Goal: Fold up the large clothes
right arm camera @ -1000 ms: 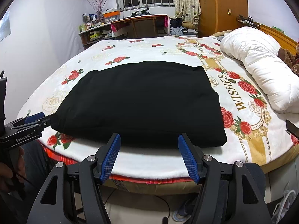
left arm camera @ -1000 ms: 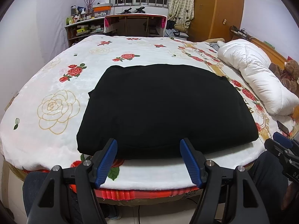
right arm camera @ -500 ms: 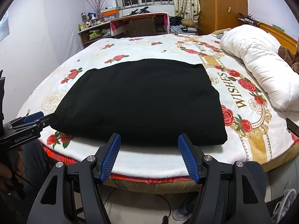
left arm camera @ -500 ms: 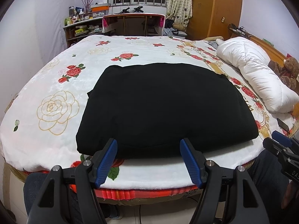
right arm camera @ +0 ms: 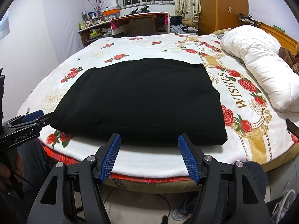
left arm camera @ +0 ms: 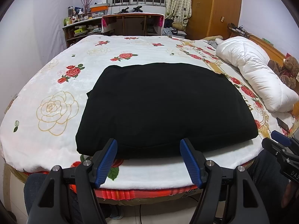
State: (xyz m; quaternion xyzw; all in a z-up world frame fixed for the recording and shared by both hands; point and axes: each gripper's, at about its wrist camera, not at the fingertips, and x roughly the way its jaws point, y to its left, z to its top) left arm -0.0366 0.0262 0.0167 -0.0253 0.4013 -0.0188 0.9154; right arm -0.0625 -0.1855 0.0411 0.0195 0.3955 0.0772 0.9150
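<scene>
Here, one black garment lies on the bed: a flat, folded rectangle near the front edge, beside one white duvet. Two grippers hang short of it, left gripper and right gripper, each with jaws parted and holding nothing.

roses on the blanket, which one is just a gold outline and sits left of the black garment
The big gold outline rose, left of the black garment. The roses around it are filled red with green leaves.
</scene>
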